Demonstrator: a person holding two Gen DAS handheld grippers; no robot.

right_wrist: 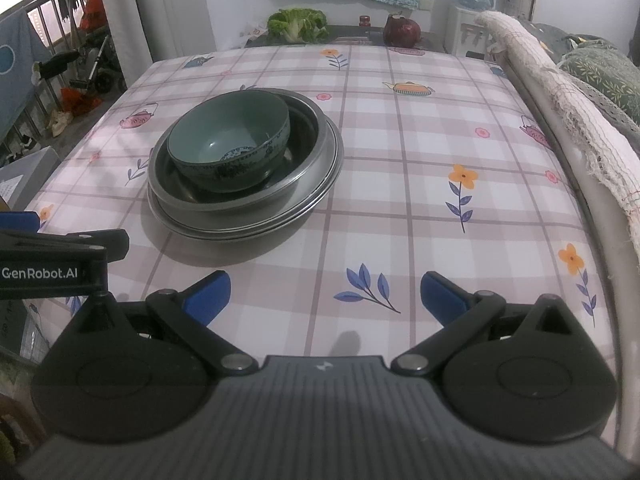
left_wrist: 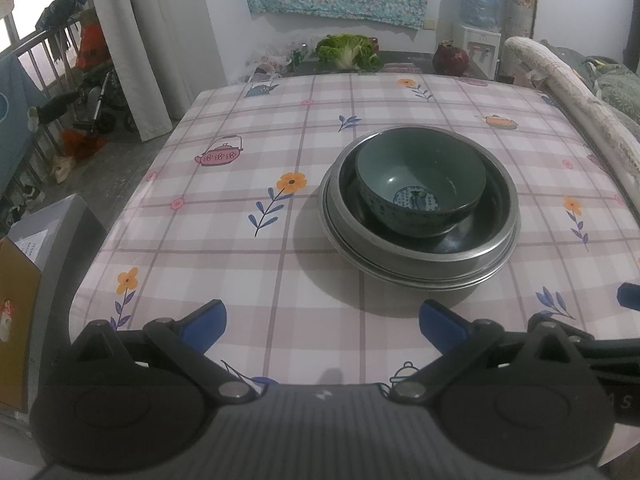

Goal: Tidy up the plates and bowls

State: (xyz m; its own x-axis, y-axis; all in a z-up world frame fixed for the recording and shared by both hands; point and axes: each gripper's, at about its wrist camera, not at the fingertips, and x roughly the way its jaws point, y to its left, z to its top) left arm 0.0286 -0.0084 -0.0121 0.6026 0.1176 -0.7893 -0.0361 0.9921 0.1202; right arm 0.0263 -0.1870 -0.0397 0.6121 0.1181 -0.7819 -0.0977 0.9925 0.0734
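Note:
A green ceramic bowl (left_wrist: 420,188) sits inside a steel bowl (left_wrist: 496,236), which rests on stacked steel plates (left_wrist: 404,276) on the checked tablecloth. The same stack shows in the right wrist view: green bowl (right_wrist: 228,148), steel bowl (right_wrist: 308,152), plates (right_wrist: 248,228). My left gripper (left_wrist: 323,326) is open and empty, near the table's front edge, short of the stack. My right gripper (right_wrist: 325,294) is open and empty, to the right of the stack and nearer the front. The left gripper's side (right_wrist: 60,256) shows at the left of the right wrist view.
The table (left_wrist: 224,240) carries a floral checked cloth. Beyond its far edge lie a cabbage (left_wrist: 348,50) and a dark red round thing (left_wrist: 450,58). A padded rail (right_wrist: 560,112) runs along the right side. Boxes (left_wrist: 24,304) stand at the left.

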